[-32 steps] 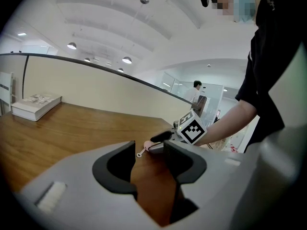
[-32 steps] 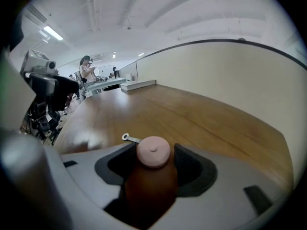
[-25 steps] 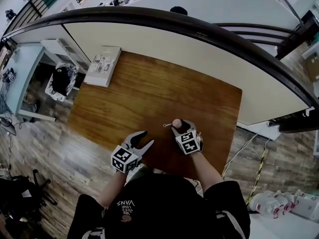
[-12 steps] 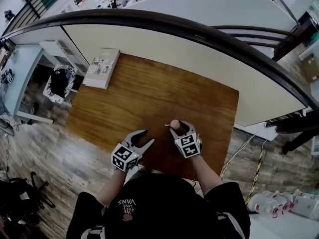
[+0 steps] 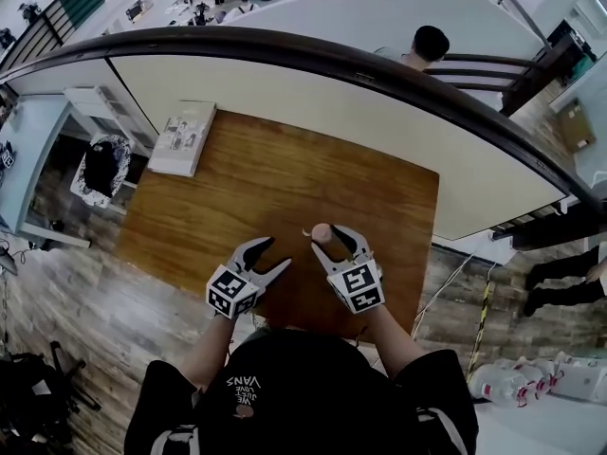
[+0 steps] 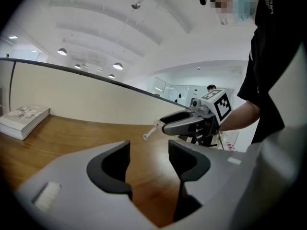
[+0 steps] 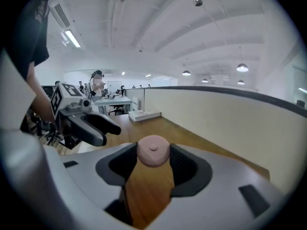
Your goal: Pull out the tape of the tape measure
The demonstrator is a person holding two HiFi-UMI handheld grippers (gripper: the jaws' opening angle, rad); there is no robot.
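So, right pads (image 7: 186, 166): clamped on either side of the little pink round tape measure (image 7: 153, 151), flat face toward the camera.
Right gripper (image 5: 334, 239): holding the case just above the near part of the wooden table (image 5: 247, 173), snout tipped a bit downward.
Pull tab (image 6: 149, 133): a small pale ring-ended stub sticking out of the case toward the left gripper. No real length of tape is out that I can see.
Left fingers (image 6: 115, 166): spread apart with only bare table between them, nothing gripped.
Left gripper (image 5: 276, 254): near the right one but not touching it or the tab. Its jaws have just been opening, so I'd guess it's getting ready to pinch.
Step in hand: my read is the tab grab comes next, and the pull itself hasn't started.
How to do it well: bring the left jaws in so the tab sits square between the pads, and close on the ring end rather than the thin neck. Keep the right grip firm so the case doesn't spin, then draw the two grippers apart along the line the tab already points.
What could go wrong: the tab is tiny, so a sloppy close probably misses it or clips only the edge and slips off.
Further out: a book (image 5: 180, 138) lies at the far left corner, well clear.
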